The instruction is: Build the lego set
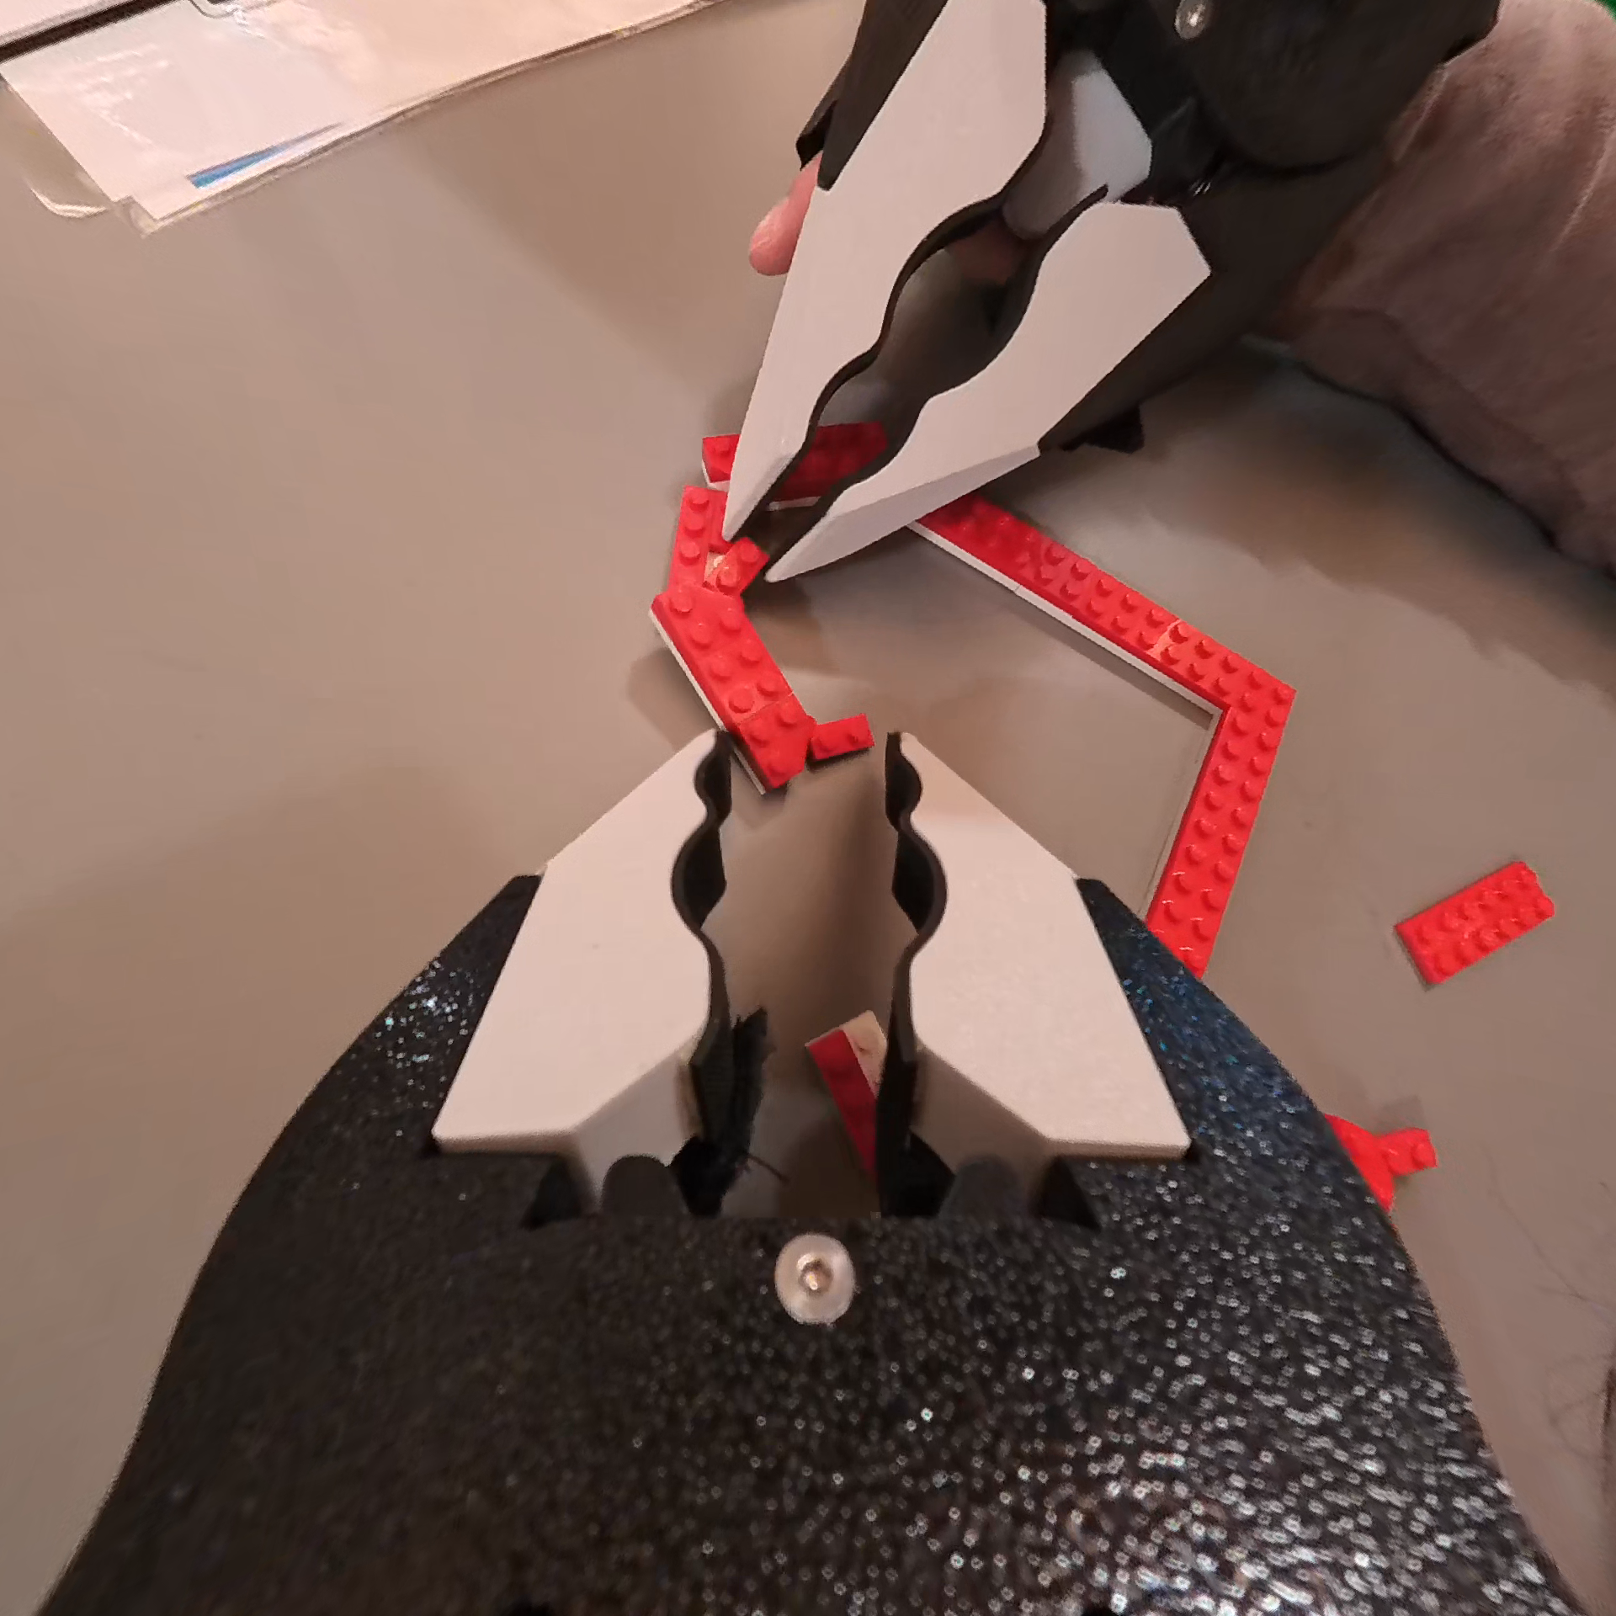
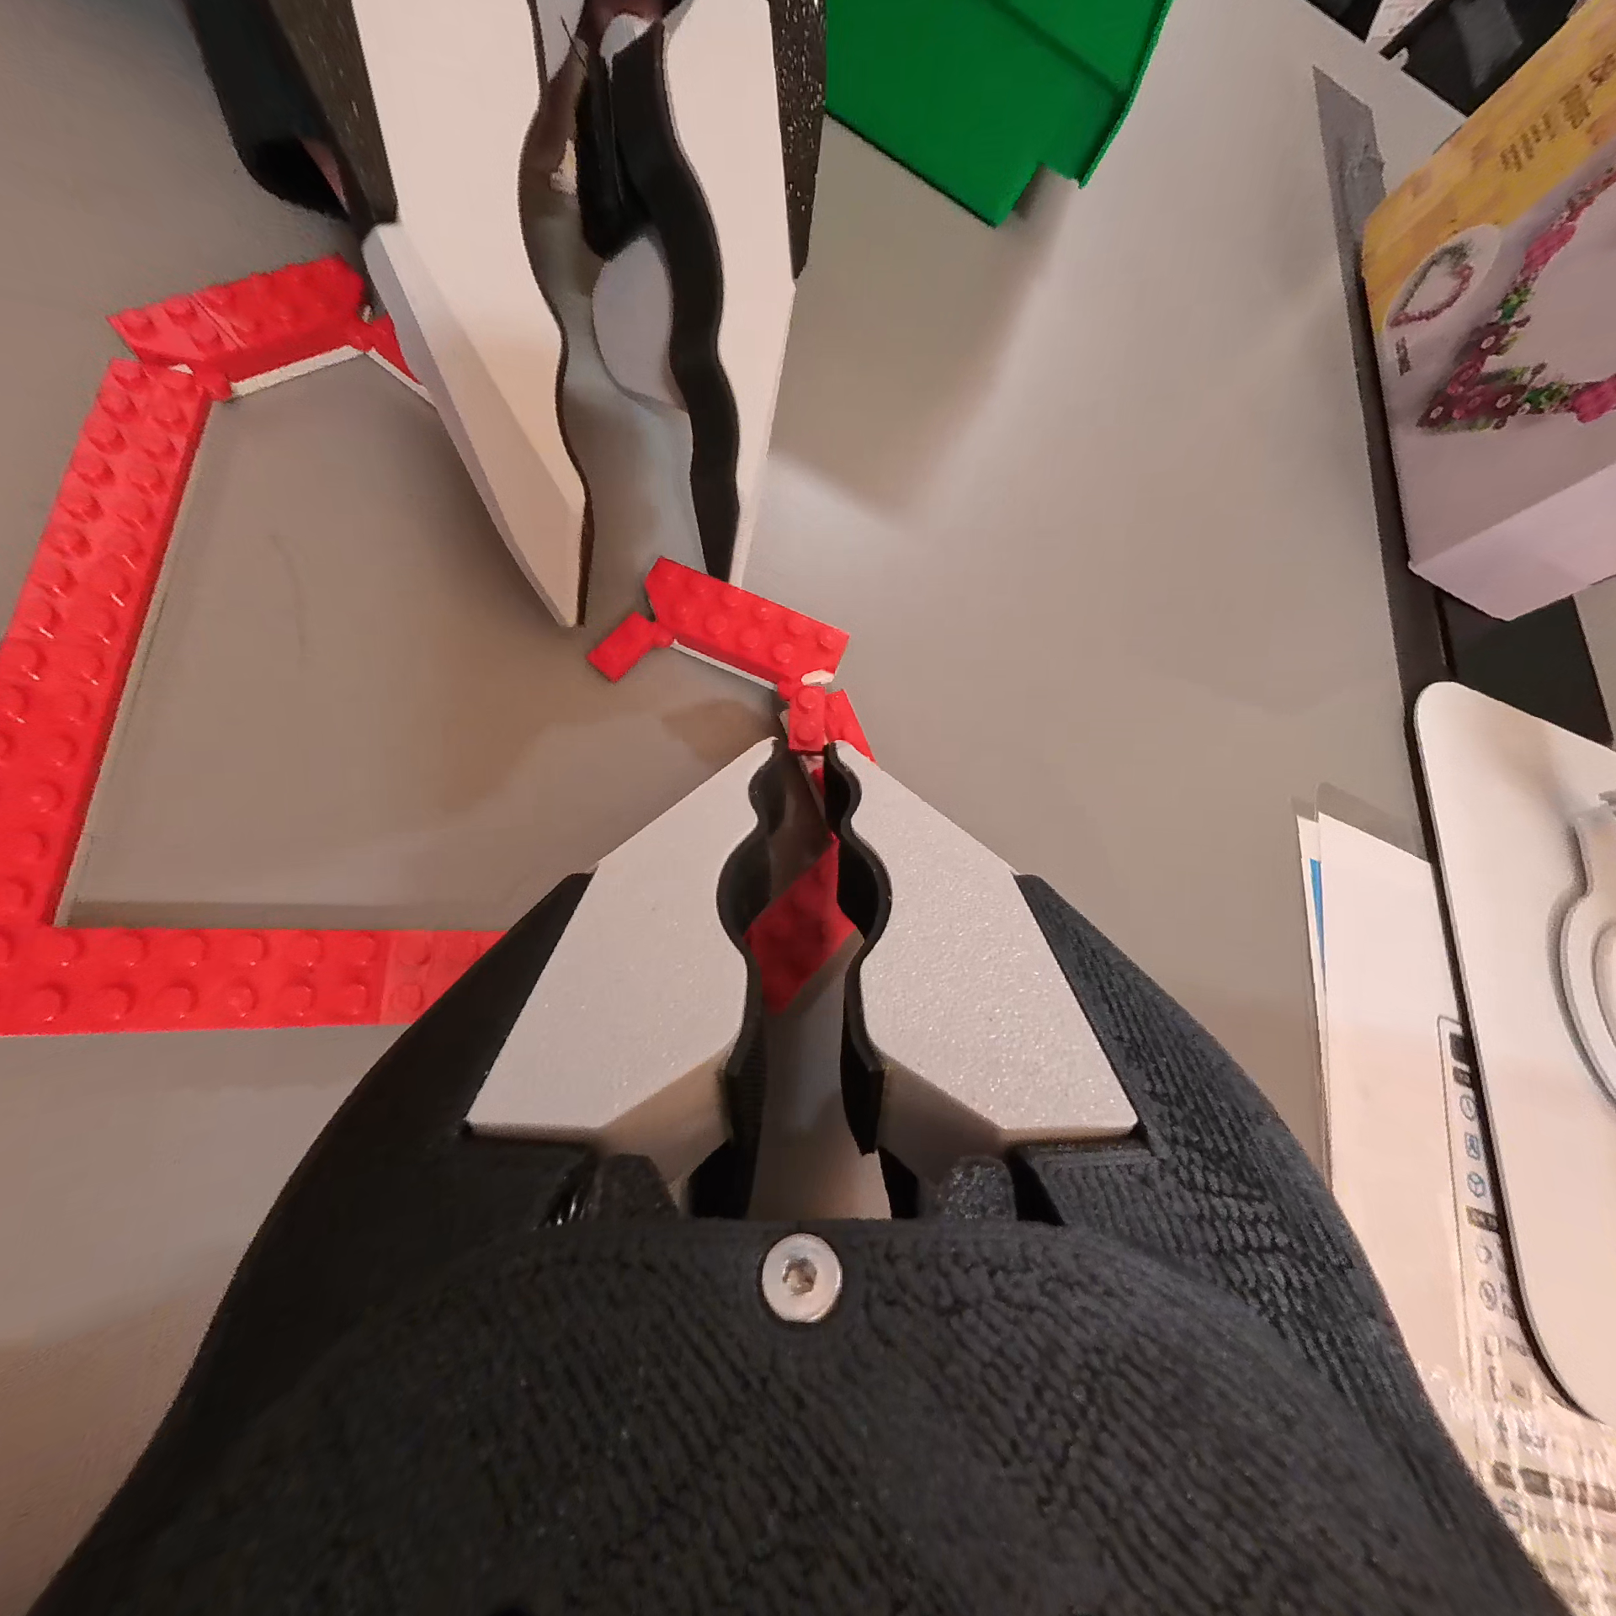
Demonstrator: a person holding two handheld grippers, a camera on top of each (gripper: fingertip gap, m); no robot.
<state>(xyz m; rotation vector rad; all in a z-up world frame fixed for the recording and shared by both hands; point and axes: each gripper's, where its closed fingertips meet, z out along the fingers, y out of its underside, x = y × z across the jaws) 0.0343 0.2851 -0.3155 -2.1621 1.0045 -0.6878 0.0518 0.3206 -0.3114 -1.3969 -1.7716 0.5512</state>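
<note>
I see the red frame lying flat on the grey table, its inside bare. My left gripper stands open, empty, at the frame's near broken end. My right gripper pinches a small red plate at the frame's far corner. A loose plate lies just outside the frame.

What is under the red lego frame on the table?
A thin white layer shows along the inner and lower edges of the red lego frame, between the red plates and the grey table. What kind of pieces it is made of cannot be seen; the red plates cover it.
</note>
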